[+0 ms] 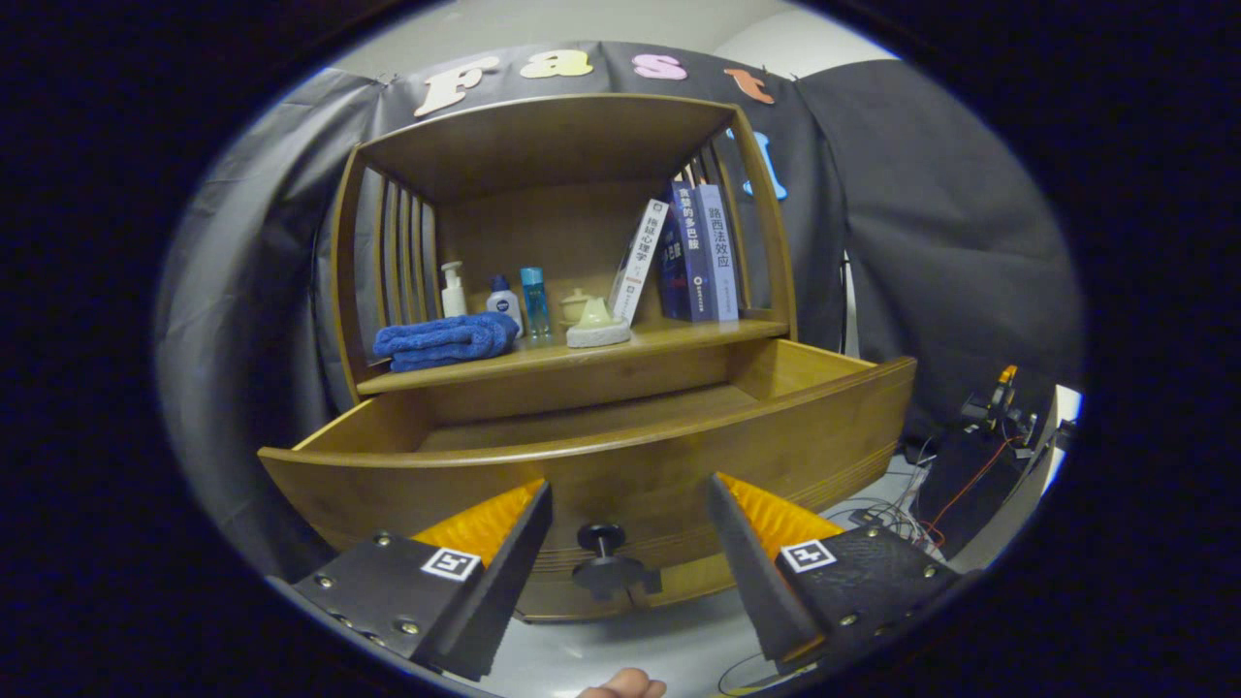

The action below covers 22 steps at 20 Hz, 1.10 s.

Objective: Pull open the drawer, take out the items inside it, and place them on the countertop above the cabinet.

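Gripper hanging open before the pulled-out wooden drawer.
Its small black knob is sitting between the fingers, untouched; folded blue towel at 11 o'clock.

Pretty clearly a staged booth, not a real home. Black cloth is draped behind and around one small wooden cabinet, with a plain pale wall showing above it. The cabinet itself is dressed up to look homey: a folded blue towel, a few toiletry bottles, a little teapot and some books on the shelf, plus a pulled-out drawer underneath. Off to the side behind the cabinet there's a tangle of cables and some gear on the floor. So, a lab setup playing house.
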Tool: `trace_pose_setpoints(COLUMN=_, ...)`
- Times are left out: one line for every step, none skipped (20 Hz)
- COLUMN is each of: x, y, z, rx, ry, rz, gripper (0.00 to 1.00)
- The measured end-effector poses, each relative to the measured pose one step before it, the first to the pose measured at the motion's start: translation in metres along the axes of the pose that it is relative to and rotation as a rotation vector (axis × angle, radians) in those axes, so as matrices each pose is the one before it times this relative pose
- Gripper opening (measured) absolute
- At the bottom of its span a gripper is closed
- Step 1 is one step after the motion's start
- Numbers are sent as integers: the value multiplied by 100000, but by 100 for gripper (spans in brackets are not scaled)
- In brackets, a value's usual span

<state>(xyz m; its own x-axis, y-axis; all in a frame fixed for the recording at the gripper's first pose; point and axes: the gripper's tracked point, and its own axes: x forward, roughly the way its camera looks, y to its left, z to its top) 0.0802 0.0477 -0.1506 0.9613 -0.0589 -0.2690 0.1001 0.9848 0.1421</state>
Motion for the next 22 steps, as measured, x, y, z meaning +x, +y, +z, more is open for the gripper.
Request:
trace_pose_setpoints(x=341, y=185, z=187, rx=954, ry=-487, rz=458, gripper=97)
trace_pose_setpoints(x=425, y=161, z=438, rx=902, ry=-1130, rz=275, gripper=97)
trace_pose_setpoints(x=383, y=223, z=264, rx=414, ry=-912, rz=374, gripper=97)
trace_pose_setpoints(x=495, y=100, z=-185, rx=-485, ry=1394, rz=-142, gripper=97)
trace_pose_setpoints(x=676, y=80, z=443, rx=839, ry=-1075, rz=-107, gripper=97)
trace_pose_setpoints(x=756, y=46, z=-232, rx=-457, ry=1283, rz=-157, gripper=97)
trace_pose_setpoints(x=129, y=-38, z=141, rx=477, ry=-272, rz=-222, gripper=97)
trace_pose_setpoints(x=381, y=109, z=102, rx=1031, ry=49, rz=4, gripper=97)
trace_pose_setpoints(x=538, y=175, z=-218, rx=1259, ry=524, rz=290, gripper=97)
trace_pose_setpoints(x=520, y=-61, z=153, rx=1407, ry=-292, rz=-68, gripper=97)
trace_pose_setpoints(x=565, y=-215, z=42, rx=1083, ry=-204, rz=-503, gripper=97)
trace_pose_setpoints(x=745, y=-156, z=185, rx=1480, ry=-876, rz=-118, gripper=97)
trace_pose_setpoints(x=338, y=399, z=-241, rx=893, ry=492, rz=898, gripper=97)
trace_pose_setpoints(x=701, y=316, z=38, rx=581, ry=-139, rz=612, gripper=97)
trace_pose_setpoints(x=740, y=102, z=133, rx=-343, ry=65, rz=356, gripper=97)
trace_pose_setpoints(x=735, y=221, z=72, rx=-688, ry=323, rz=300, gripper=97)
trace_pose_setpoints(x=700, y=278, z=49, rx=-647, ry=211, rz=479, gripper=97)
trace_pose_setpoints(x=726, y=297, z=16, rx=-841, ry=961, rz=654, gripper=97)
trace_pose_setpoints(x=619, y=84, z=143, rx=-620, ry=163, rz=410, gripper=97)
trace_pose_setpoints(x=755, y=106, z=151, rx=-672, ry=581, rz=628, gripper=97)
trace_pose_setpoints(x=447, y=78, z=22, rx=-451, ry=359, rz=540, gripper=97)
trace_pose_setpoints(x=558, y=141, z=132, rx=296, ry=139, rz=690, gripper=97)
